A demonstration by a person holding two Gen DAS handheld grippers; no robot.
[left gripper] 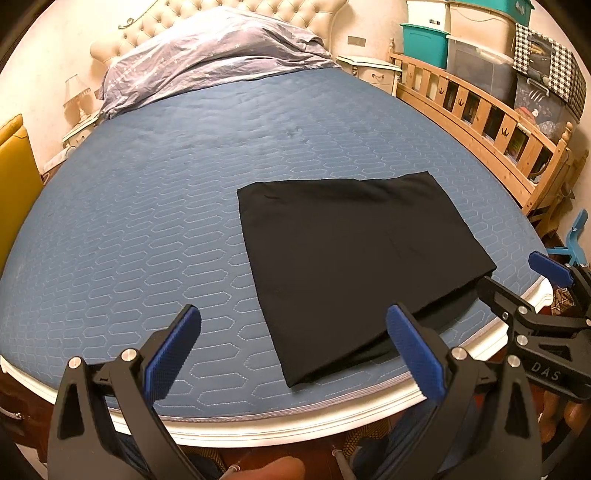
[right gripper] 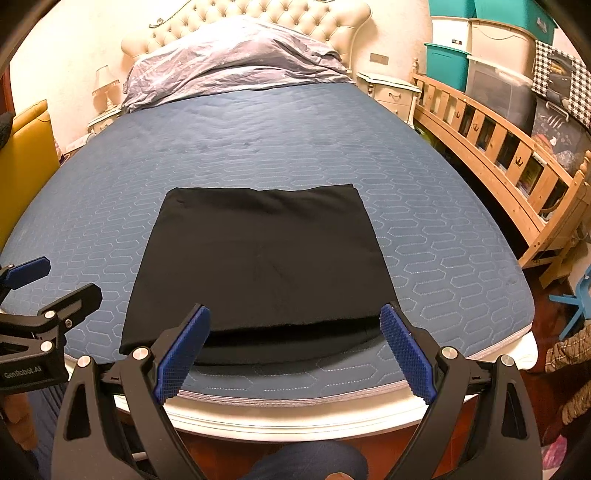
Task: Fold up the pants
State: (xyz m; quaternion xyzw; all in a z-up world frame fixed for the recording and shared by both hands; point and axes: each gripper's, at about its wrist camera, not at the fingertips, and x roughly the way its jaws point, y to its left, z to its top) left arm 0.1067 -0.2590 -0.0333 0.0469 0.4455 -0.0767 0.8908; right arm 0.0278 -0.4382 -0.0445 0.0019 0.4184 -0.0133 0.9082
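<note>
Left tongs (left gripper: 293,350) jaws apart, empty, at the bed's foot edge. Pants (right gripper: 264,258) lie on the blue mattress (right gripper: 258,140) as a compact, layered rectangle. Right tongs (right gripper: 295,347) jaws apart, empty, before the near hem. Folding appears essentially done; perhaps only smoothing is left.

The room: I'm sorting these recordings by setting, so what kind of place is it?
Most likely a home bedroom. A bed with a blue quilted mattress and tufted cream headboard fills the view, with a nightstand beside it; black folded pants lie on the mattress.
</note>
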